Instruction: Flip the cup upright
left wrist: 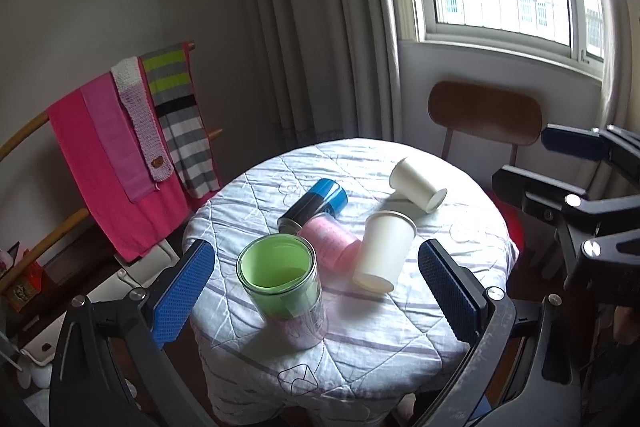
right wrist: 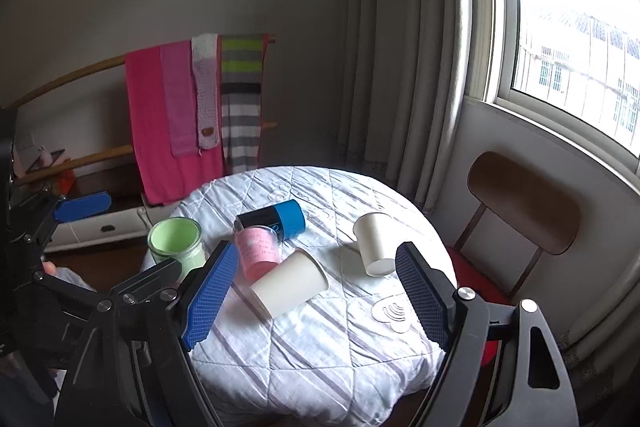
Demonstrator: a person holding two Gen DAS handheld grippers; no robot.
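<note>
- Left wrist view is showing the left hand-held gripper (left wrist: 316, 287) hanging above the near edge of a round counter (left wrist: 360, 343) covered with a striped quilted cloth, its blue pads spread wide and gripping nothing.
- Between those pads a green-lined glass jar (left wrist: 280, 287) is standing upright with its mouth facing up.
- Just behind the jar, a pink cup (left wrist: 334, 243) is lying on its side, touching a blue-and-black cup (left wrist: 316, 203) that is also lying down.
- A white paper cup (left wrist: 384, 251) is lying tipped beside the pink cup, its rim toward the middle of the counter and its base toward the near edge.
- A second white paper cup (left wrist: 416, 183) is lying on its side farther back, well apart from the jar.
- Right wrist view is showing the right hand-held gripper (right wrist: 316, 299) released, its pads wide apart and framing the nearer white paper cup without touching it.
- A wooden chair (right wrist: 524, 203) is standing beside the counter under the window (right wrist: 576, 67).
- Pink and striped towels (right wrist: 192, 115) are hanging on a wooden rail behind the counter.
</note>
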